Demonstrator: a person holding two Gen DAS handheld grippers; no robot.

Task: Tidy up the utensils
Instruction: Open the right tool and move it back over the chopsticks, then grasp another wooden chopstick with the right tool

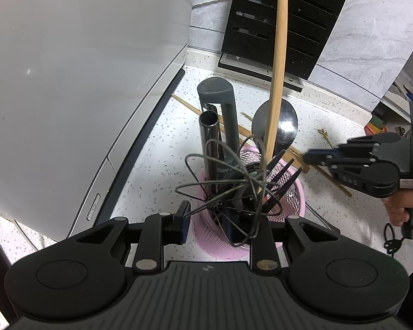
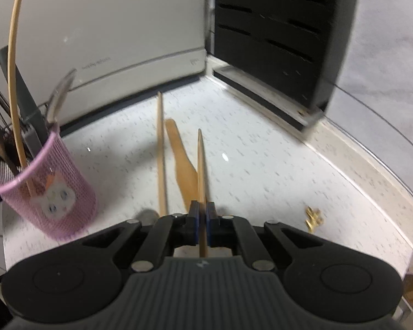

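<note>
On white speckled desk (image 2: 261, 165) | right hand-held gripper (image 2: 202, 221) pinching thin wooden chopstick (image 2: 201, 162) | left hand-held gripper (image 1: 206, 220) gripping pink mesh cylindrical holder (image 1: 294, 192) rim, 9 o'clock.

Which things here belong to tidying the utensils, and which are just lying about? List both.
Job: pink basket, whisk, chopstick in right tool, loose chopstick, wooden spatula.
Lying about: black rack, white appliance, small gold trinket.

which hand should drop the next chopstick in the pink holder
Right: the right gripper is already shut on a chopstick. The left gripper is gripping the holder's rim.
</note>
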